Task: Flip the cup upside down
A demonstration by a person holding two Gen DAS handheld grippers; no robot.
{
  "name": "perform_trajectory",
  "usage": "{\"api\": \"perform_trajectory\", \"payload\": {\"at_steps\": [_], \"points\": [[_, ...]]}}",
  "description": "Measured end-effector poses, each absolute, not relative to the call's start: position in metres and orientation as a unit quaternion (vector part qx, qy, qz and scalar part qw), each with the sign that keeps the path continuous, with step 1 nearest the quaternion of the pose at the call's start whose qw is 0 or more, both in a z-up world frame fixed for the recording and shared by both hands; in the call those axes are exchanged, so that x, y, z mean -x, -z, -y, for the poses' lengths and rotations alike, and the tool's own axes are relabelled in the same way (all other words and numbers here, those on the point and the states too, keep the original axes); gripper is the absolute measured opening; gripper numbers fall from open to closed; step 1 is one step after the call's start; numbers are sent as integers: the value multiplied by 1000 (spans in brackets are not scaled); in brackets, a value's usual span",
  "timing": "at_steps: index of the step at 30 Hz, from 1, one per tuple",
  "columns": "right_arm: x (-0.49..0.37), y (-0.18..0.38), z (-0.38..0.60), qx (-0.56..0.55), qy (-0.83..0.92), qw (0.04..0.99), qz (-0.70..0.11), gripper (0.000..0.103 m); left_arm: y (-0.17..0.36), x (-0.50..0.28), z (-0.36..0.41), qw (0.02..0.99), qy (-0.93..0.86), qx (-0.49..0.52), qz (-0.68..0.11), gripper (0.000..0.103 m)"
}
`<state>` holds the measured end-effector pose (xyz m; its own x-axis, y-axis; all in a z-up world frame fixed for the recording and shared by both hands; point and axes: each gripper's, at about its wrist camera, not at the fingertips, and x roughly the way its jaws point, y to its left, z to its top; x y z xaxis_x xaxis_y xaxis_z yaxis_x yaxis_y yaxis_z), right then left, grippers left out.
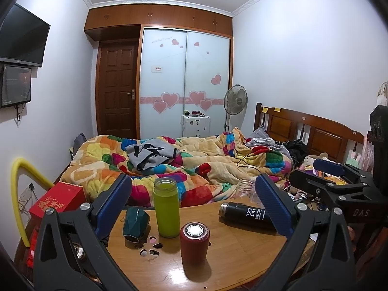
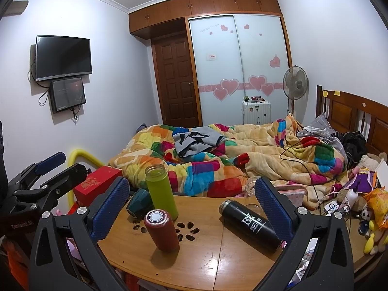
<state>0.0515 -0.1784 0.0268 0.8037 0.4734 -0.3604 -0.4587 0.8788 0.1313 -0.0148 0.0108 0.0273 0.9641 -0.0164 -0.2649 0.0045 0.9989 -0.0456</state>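
Observation:
A dark green faceted cup (image 1: 136, 223) lies on its side at the far left of the round wooden table (image 1: 218, 262); it also shows in the right wrist view (image 2: 139, 203). A red cup (image 1: 194, 241) stands with its silver base up in the middle; it also shows in the right wrist view (image 2: 161, 229). A green bottle (image 1: 166, 207) stands open behind it (image 2: 161, 191). A black flask (image 1: 247, 215) lies on its side at the right (image 2: 251, 224). My left gripper (image 1: 194, 206) and right gripper (image 2: 191, 208) are open and empty above the table.
A clear glass (image 1: 245, 188) sits at the table's far edge. A bed with a colourful blanket (image 1: 181, 162) lies behind the table. A red box (image 1: 58, 200) and a yellow tube (image 1: 18, 194) are at the left. Toys and cables (image 2: 359, 198) clutter the right side.

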Motion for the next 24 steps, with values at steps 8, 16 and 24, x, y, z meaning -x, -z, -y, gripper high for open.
{"api": "perform_trajectory", "payload": {"at_steps": [8, 16, 24], "points": [[-52, -27, 179, -18, -246, 949, -195, 103, -28, 14, -12, 991, 16, 27, -133, 103], [-52, -27, 179, -19, -245, 949, -197, 103, -26, 11, -10, 989, 25, 25, -142, 103], [-52, -25, 181, -19, -244, 949, -198, 103, -27, 11, -9, 989, 32, 26, -143, 103]]}}
